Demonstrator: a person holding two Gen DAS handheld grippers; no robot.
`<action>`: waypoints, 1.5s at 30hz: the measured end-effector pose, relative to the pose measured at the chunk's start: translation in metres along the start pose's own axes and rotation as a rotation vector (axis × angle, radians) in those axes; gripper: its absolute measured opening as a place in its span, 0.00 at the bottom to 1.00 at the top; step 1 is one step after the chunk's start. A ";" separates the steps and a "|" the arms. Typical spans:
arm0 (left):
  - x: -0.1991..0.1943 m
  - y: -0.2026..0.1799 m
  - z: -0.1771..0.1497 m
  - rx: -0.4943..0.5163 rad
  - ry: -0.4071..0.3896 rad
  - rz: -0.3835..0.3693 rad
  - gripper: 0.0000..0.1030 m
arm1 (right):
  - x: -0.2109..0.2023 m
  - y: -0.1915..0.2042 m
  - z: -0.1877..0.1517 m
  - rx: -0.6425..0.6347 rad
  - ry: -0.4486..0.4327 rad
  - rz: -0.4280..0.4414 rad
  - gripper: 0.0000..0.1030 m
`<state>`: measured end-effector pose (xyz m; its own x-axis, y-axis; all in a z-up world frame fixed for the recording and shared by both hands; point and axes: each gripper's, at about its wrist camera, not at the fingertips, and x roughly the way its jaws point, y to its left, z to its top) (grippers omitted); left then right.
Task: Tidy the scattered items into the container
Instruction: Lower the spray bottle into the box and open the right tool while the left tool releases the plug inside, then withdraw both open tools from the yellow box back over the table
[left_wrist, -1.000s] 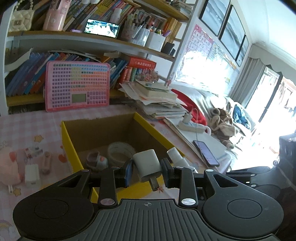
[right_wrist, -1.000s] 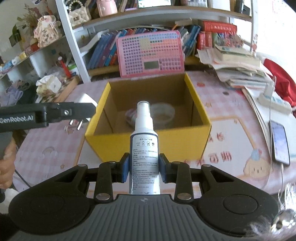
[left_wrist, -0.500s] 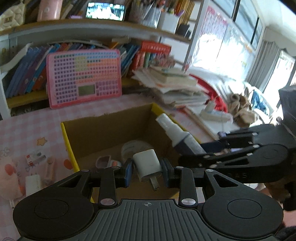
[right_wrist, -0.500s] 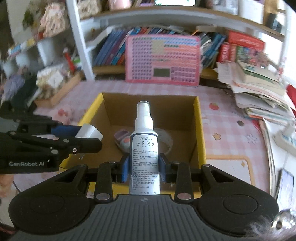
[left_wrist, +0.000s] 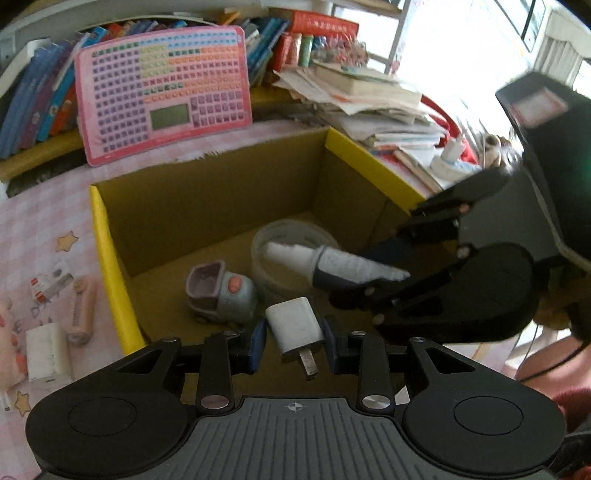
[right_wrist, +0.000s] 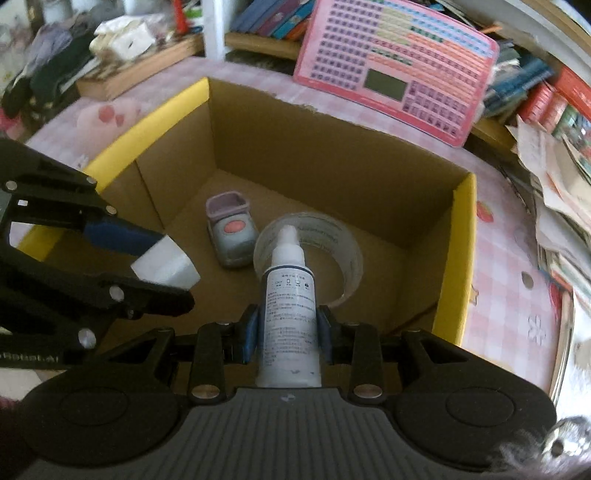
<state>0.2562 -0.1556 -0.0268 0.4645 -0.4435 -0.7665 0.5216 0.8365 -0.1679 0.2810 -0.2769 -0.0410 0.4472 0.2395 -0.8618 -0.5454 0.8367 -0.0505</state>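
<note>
An open cardboard box with yellow edges (left_wrist: 99, 229) (right_wrist: 463, 251) lies below both grippers. My left gripper (left_wrist: 294, 343) is shut on a white charger plug (left_wrist: 295, 326), prongs pointing back, above the box's near side. My right gripper (right_wrist: 288, 330) is shut on a white spray bottle (right_wrist: 290, 295), nozzle forward, over the box's inside. In the left wrist view the right gripper (left_wrist: 369, 275) reaches in from the right with the bottle (left_wrist: 332, 262). In the box lie a clear tape roll (right_wrist: 332, 236) (left_wrist: 291, 232) and a small grey and purple toy (right_wrist: 231, 229) (left_wrist: 221, 291).
On the pink checked tablecloth left of the box lie a white adapter (left_wrist: 46, 350), a pink roller (left_wrist: 79, 310) and a small carton (left_wrist: 50, 280). A pink keyboard toy (left_wrist: 162, 92) leans on the bookshelf behind. Stacked books and papers (left_wrist: 369, 99) crowd the right.
Both grippers have come forward and down over the box and now look into it. The right gripper with the bottle has swung in beside the left one.
</note>
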 end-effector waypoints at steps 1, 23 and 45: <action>0.001 0.000 0.001 -0.001 0.006 -0.005 0.31 | 0.001 -0.001 0.002 -0.004 0.003 0.004 0.30; -0.020 0.001 -0.002 -0.067 -0.074 0.045 0.54 | -0.008 -0.009 0.007 0.043 -0.052 0.018 0.42; -0.109 0.006 -0.046 -0.176 -0.289 0.199 0.78 | -0.090 0.006 -0.020 0.211 -0.310 -0.105 0.67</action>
<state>0.1758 -0.0879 0.0277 0.7397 -0.3187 -0.5927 0.2819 0.9465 -0.1571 0.2235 -0.3036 0.0261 0.7036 0.2582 -0.6620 -0.3420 0.9397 0.0030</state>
